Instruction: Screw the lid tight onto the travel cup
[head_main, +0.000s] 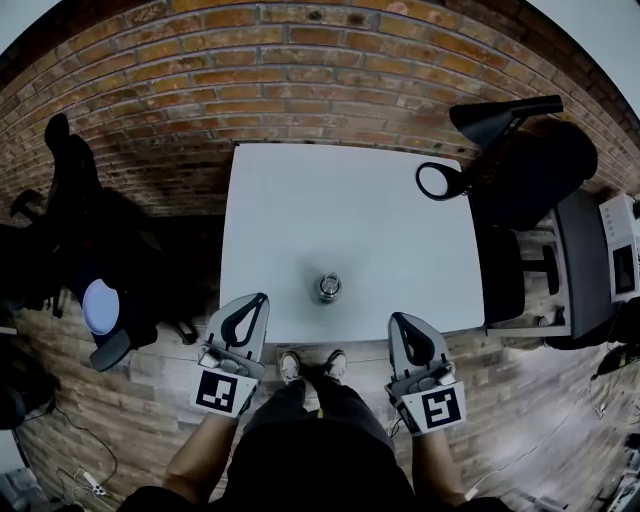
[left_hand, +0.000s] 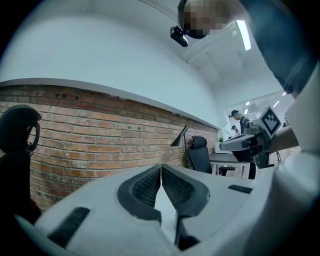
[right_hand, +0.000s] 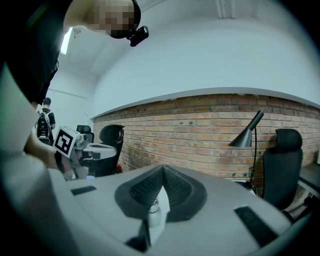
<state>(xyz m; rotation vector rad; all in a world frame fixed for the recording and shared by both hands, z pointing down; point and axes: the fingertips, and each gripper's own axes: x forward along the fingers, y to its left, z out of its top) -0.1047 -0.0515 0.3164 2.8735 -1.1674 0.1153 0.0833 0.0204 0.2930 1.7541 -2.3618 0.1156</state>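
Cup (head_main: 329, 287) position is what the coming move is judged to turn on: it is seen standing upright near the lower edge of the table (head_main: 350, 200), just below the centre of the head view, with its long axis pointed up toward the camera. It is flanked by both tools, which are held off the table's lower edge. The left gripper (head_main: 258, 303) is found to the cup's lower left and the right gripper (head_main: 399, 322) to its lower right, both apart from it and at nearly equal range, the left tip perhaps marginally nearer.

In each gripper view the jaws are shown pressed together at the tips with nothing pinched. In the right gripper view the cup (right_hand: 153, 212) is glimpsed beyond the closed jaws, low in the frame, so that tool is taken to be aimed at it; from the left gripper view it is absent. No separate lid is seen on the table, and whether one already sits on the cup cannot be told
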